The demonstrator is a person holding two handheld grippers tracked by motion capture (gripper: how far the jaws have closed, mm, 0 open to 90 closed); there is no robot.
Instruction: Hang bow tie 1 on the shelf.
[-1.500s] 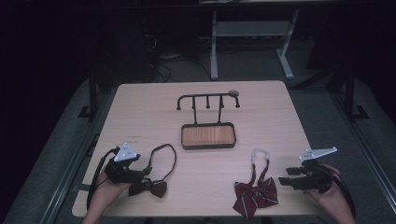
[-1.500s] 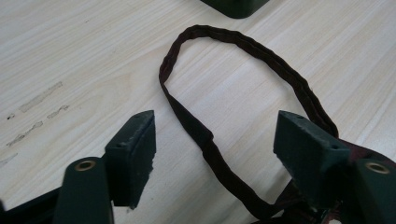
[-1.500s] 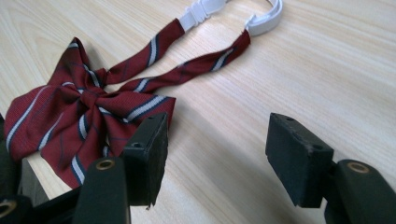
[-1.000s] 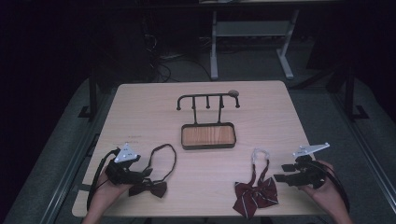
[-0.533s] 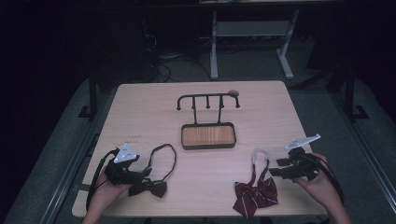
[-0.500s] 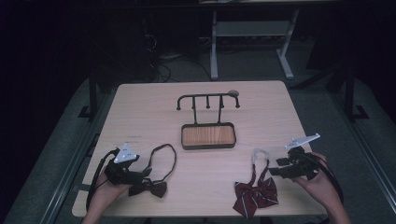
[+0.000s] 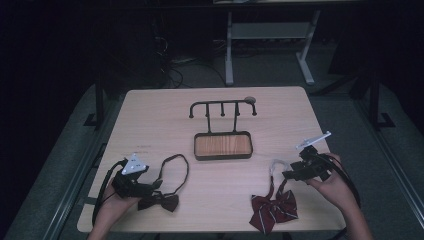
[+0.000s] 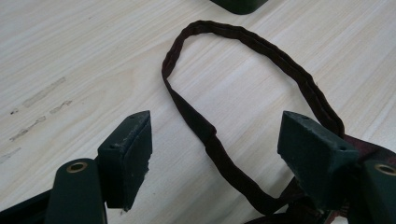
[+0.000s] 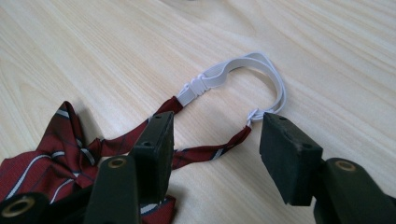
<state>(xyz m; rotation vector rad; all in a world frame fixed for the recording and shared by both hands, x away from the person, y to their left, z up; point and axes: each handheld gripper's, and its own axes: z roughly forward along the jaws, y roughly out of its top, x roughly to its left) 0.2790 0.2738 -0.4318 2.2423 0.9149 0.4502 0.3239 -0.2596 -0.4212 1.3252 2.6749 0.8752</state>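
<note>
A dark brown bow tie [image 7: 160, 202] lies at the table's front left, its strap loop [image 8: 261, 44] spread on the wood. My left gripper [image 7: 156, 186] is open, and in the left gripper view [image 8: 217, 140] one side of that loop runs between the jaws. At the front right lies a red striped bow tie [image 7: 274, 210] with a white elastic strap [image 9: 243, 65]. My right gripper [image 7: 288, 174] hovers over the strap. Its jaws [image 9: 217, 135] have just been closing a little but remain wide. The red strap end lies between them, untouched.
A black hook rack [image 7: 222, 107] rises from a wood-floored tray [image 7: 222, 145] at the middle of the light wooden table [image 7: 165, 115]. A small round disc [image 7: 249, 99] sits behind the rack. Cables trail from both grippers off the front edge.
The right gripper has moved left and slightly up, from the table's right edge to over the red tie's strap. The left gripper and both ties have stayed put.
</note>
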